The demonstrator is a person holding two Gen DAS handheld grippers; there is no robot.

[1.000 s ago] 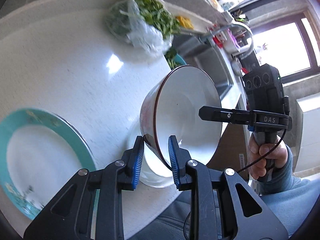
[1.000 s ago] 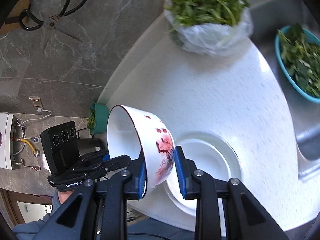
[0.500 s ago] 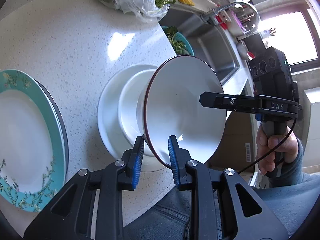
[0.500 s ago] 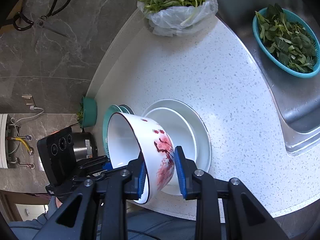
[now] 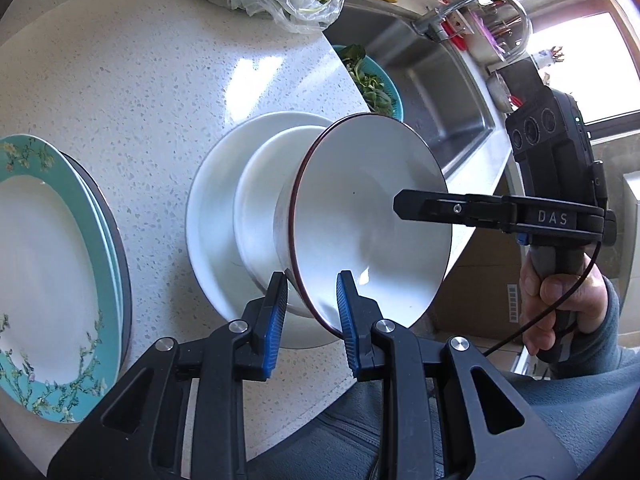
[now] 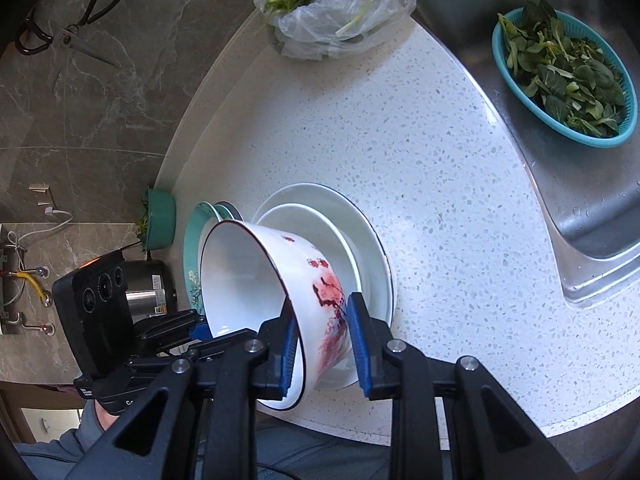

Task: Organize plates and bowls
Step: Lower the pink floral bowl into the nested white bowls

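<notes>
A white bowl (image 5: pixel 368 220) with a dark rim and red blossom pattern (image 6: pixel 328 296) hangs tilted on its side, its base toward a white plate (image 5: pixel 212 208) that holds a shallow white dish (image 5: pixel 256 208). My left gripper (image 5: pixel 312 292) is shut on the bowl's near rim. My right gripper (image 6: pixel 320 320) is shut on the opposite rim, one finger inside and one on the painted wall. Each gripper shows in the other's view, the right gripper (image 5: pixel 432 208) and the left gripper (image 6: pixel 188 328). Whether the bowl's base touches the dish is hidden.
A stack of teal-rimmed plates (image 5: pixel 100 240) lies just left of the white plate (image 6: pixel 372 248). Behind are a bag of greens (image 6: pixel 336 12), a steel sink (image 6: pixel 580 220) with a teal colander of leaves (image 6: pixel 560 80) and a faucet (image 5: pixel 472 4). The counter's front edge (image 5: pixel 280 408) is close.
Both grippers have carried the bowl down and across toward the white plate and dish, which have come fully into view. The grip on the rim is unchanged.
</notes>
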